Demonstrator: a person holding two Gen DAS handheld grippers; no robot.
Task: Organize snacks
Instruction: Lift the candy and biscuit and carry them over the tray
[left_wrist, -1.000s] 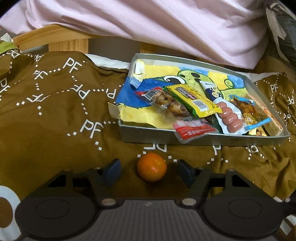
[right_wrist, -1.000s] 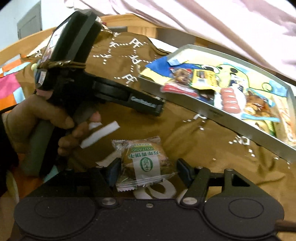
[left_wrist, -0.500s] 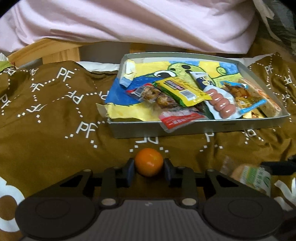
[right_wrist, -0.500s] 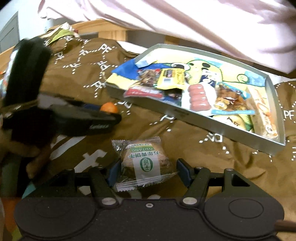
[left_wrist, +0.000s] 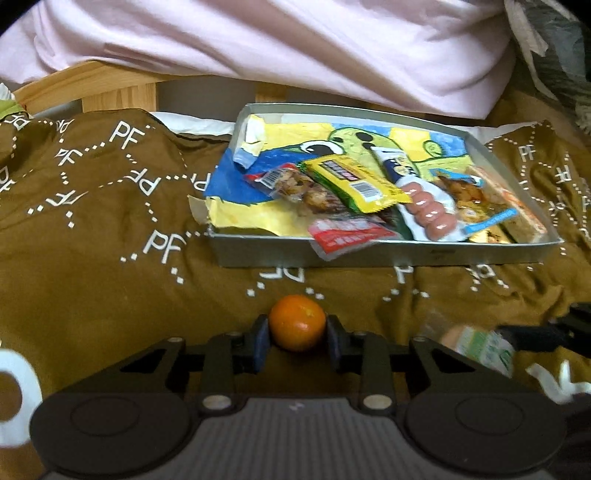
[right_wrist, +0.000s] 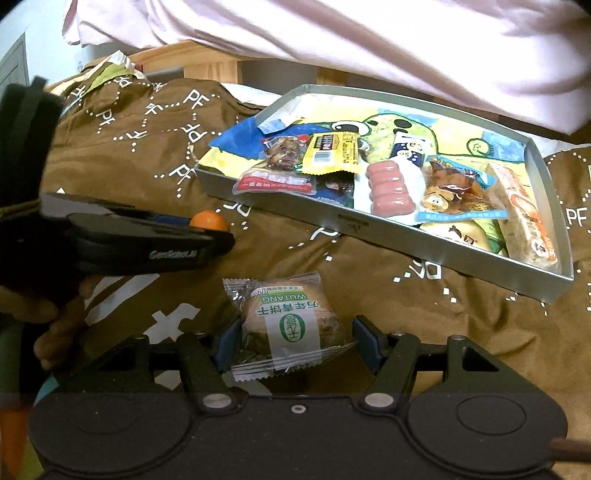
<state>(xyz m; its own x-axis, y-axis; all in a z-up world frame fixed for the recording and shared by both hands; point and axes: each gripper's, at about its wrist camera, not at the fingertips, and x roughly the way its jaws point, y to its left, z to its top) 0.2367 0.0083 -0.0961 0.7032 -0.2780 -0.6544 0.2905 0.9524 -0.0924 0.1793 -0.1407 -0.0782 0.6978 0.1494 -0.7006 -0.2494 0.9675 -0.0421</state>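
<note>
Left wrist view: left gripper pinches the small orange on the brown blanket, near the front wall of the grey snack tray.

Right wrist view: right gripper straddles the wrapped pastry; pads at its wrapper edges, firm grip uncertain. Pastry lies in front of the tray.

the tray lies on the bedspread, with the snack packets inside it, crowded toward its near and right sides. the small orange sits on the bedspread in front of the tray's near wall, and the wrapped biscuit lies in front of the tray too, to the right of the orange. behind the tray hangs the sheet.
</note>
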